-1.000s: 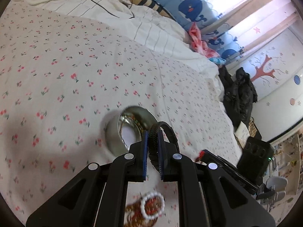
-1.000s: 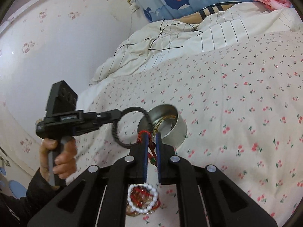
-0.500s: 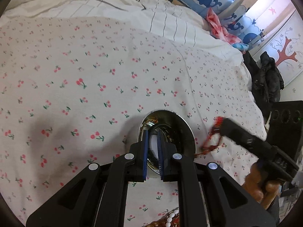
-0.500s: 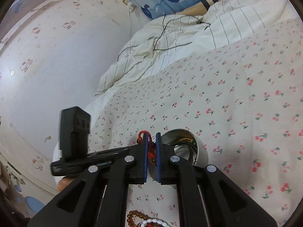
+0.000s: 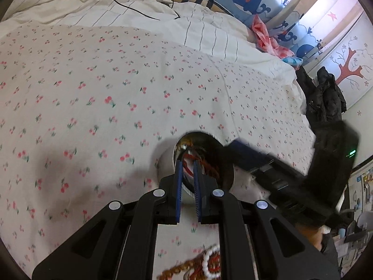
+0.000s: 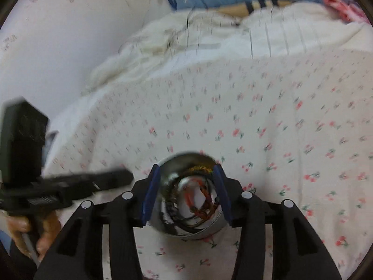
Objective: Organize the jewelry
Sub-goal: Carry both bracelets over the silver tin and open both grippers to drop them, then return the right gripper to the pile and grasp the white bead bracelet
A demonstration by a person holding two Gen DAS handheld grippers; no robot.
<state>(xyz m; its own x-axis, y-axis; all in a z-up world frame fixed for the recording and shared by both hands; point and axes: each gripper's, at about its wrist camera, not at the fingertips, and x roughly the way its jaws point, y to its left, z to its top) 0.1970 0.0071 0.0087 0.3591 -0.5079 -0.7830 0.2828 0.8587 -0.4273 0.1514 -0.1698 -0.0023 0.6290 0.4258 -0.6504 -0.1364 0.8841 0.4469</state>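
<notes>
A round metal tin (image 6: 211,225) sits on the cherry-print bedsheet, holding red cord (image 6: 202,191), dark strands and a gold piece. My right gripper (image 6: 187,178) is open and empty, its jaws spread wide just above the tin. In the left wrist view the tin (image 5: 230,172) lies just past my left gripper (image 5: 186,170), whose jaws are narrow with nothing between them. The right gripper (image 5: 235,147) reaches over the tin's right rim. A white-bead bracelet (image 5: 209,263) and brown beads (image 5: 179,269) lie on the sheet below the left gripper.
A striped white duvet (image 5: 139,16) with a black cable (image 5: 132,7) is bunched at the bed's far end. The wall (image 6: 58,46) borders the bed on the left. Dark clothes (image 5: 326,98) hang past the bed's right edge.
My right gripper moved over the tin and opened, and the red cord bracelet it held now lies in the tin. My left gripper, empty since the black band went, has drawn back slightly.
</notes>
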